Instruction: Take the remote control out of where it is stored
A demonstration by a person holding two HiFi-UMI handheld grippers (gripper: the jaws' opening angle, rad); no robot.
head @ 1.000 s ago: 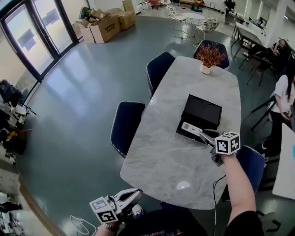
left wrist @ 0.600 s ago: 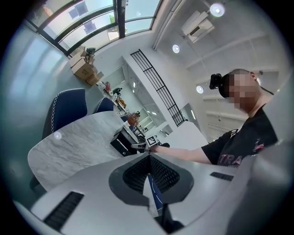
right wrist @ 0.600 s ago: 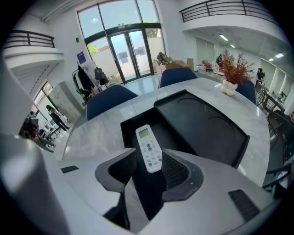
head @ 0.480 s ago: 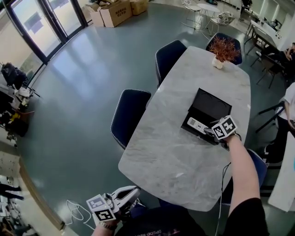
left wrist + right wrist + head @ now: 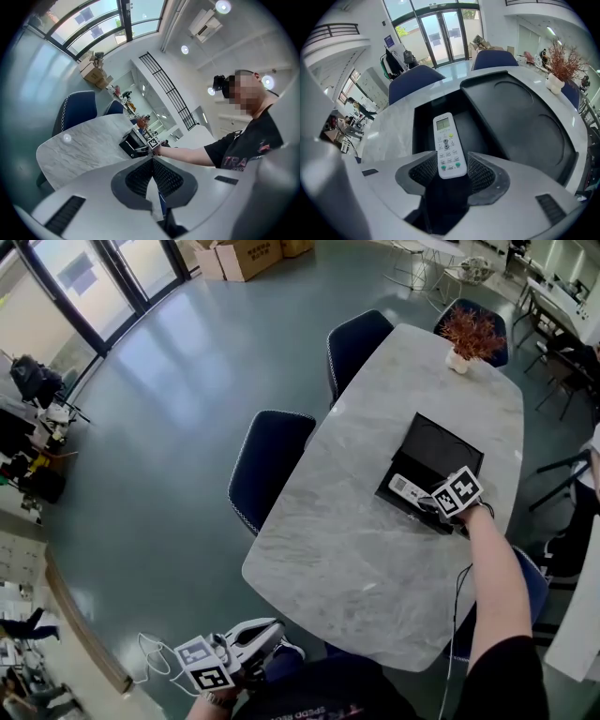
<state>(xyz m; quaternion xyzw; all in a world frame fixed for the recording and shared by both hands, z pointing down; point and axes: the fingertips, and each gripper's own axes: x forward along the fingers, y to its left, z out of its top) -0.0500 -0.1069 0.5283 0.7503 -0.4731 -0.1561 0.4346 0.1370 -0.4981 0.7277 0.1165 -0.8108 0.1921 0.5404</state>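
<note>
On my far left, the left gripper [image 5: 152, 160] hangs off the table's near edge, jaws pressed together with nothing between them. Moving right, two dark blue chairs [image 5: 269, 465] stand along the far side of the pale marble table [image 5: 337, 559]. Further right, a black box [image 5: 441, 451] lies open on the tabletop. The remote control [image 5: 448, 145] lies face up in the box's lower tray, buttons towards me. My right gripper [image 5: 451, 165] points steeply down over it. Its jaws have just been opening and stand wide, the remote's near end between the pads, not squeezed. A small potted plant [image 5: 466, 336] stands at the table's far end.
</note>
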